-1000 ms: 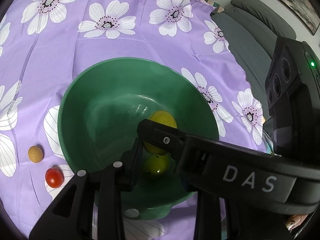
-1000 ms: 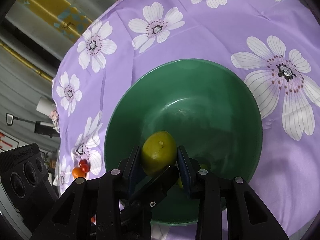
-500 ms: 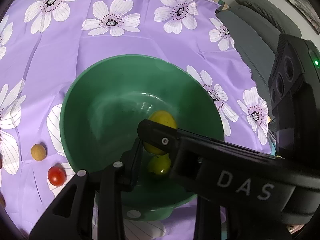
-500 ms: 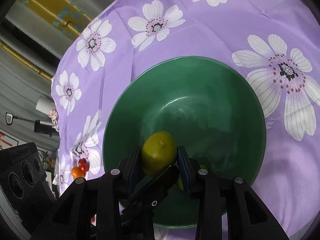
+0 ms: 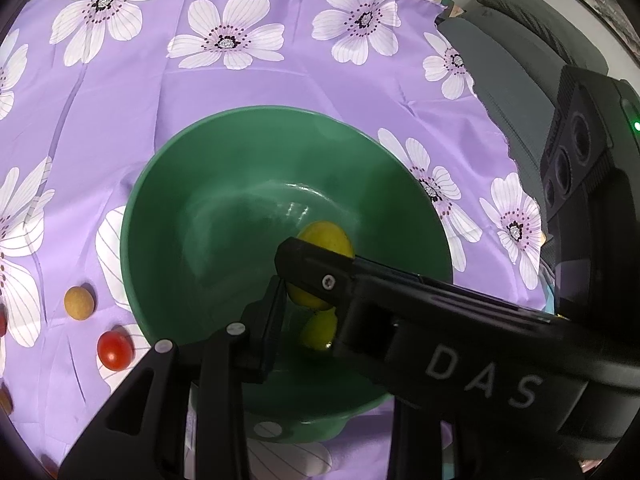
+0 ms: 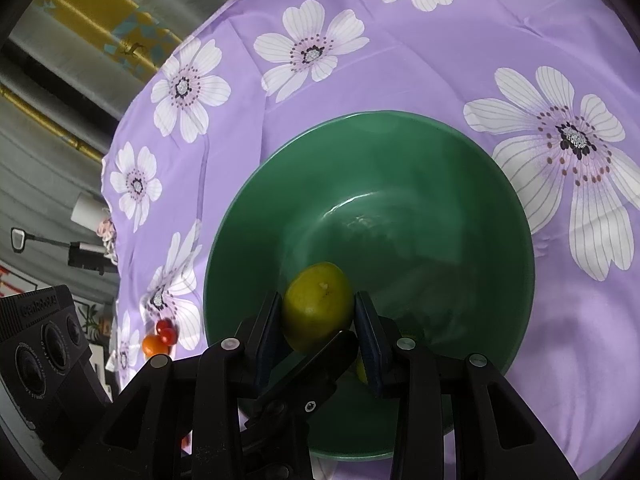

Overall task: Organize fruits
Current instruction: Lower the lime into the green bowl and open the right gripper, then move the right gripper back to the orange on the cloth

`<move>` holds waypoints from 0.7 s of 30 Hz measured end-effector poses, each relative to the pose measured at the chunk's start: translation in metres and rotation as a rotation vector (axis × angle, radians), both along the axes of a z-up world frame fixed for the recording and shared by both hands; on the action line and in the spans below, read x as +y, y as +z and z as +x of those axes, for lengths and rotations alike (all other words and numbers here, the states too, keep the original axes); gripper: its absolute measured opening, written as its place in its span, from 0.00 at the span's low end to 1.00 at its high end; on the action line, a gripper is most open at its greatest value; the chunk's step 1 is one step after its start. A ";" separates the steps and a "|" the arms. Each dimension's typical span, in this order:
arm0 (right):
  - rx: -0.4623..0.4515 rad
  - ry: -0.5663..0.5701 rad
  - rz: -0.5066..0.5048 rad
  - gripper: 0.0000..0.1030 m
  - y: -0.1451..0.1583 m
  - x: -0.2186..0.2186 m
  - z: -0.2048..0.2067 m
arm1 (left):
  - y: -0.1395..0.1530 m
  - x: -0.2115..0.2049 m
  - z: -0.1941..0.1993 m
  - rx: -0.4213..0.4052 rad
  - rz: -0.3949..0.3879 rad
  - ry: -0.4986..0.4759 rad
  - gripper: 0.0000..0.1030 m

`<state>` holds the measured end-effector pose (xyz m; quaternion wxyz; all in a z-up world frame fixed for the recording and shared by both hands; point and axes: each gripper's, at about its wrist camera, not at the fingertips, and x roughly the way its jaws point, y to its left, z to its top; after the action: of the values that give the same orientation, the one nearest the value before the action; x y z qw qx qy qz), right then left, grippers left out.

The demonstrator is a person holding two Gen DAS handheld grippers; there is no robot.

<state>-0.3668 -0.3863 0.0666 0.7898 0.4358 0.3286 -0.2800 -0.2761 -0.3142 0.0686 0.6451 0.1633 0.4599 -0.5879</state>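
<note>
A green bowl (image 5: 224, 208) (image 6: 440, 184) sits on a purple flowered cloth. My right gripper (image 6: 319, 316) is shut on a yellow-green citrus fruit (image 6: 316, 300) and holds it over the bowl. That fruit also shows in the left wrist view (image 5: 326, 238), behind the right gripper's finger. A second yellow-green fruit (image 5: 318, 330) lies in the bowl's bottom. My left gripper (image 5: 308, 320) hangs over the bowl's near side, jaws apart, with nothing between them. The right gripper's arm crosses it and hides its right finger.
A red cherry tomato (image 5: 115, 350) and a tan round fruit (image 5: 79, 303) lie on the cloth left of the bowl. More small red and orange fruits (image 6: 160, 336) lie at the cloth's left edge. A grey sofa (image 5: 532, 52) stands beyond the table's right edge.
Both grippers have shifted slightly over the bowl. The right gripper still holds the fruit. Nothing was let go.
</note>
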 end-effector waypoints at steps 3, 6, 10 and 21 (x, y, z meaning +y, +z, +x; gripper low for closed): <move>0.005 0.000 0.001 0.38 0.000 -0.001 0.001 | -0.001 -0.001 0.000 -0.005 0.010 0.005 0.32; 0.009 -0.002 0.003 0.38 -0.001 -0.002 0.002 | -0.001 -0.001 0.000 -0.008 0.016 0.007 0.33; 0.012 -0.002 0.004 0.38 -0.001 -0.002 0.002 | -0.001 -0.001 0.000 -0.008 0.024 0.017 0.32; 0.001 -0.072 -0.090 0.45 0.020 0.005 -0.011 | 0.033 0.033 0.006 -0.031 -0.084 0.035 0.40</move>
<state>-0.3783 -0.3810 0.0870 0.7980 0.4111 0.3002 -0.3227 -0.2701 -0.2809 0.1015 0.6685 0.1372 0.4277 -0.5928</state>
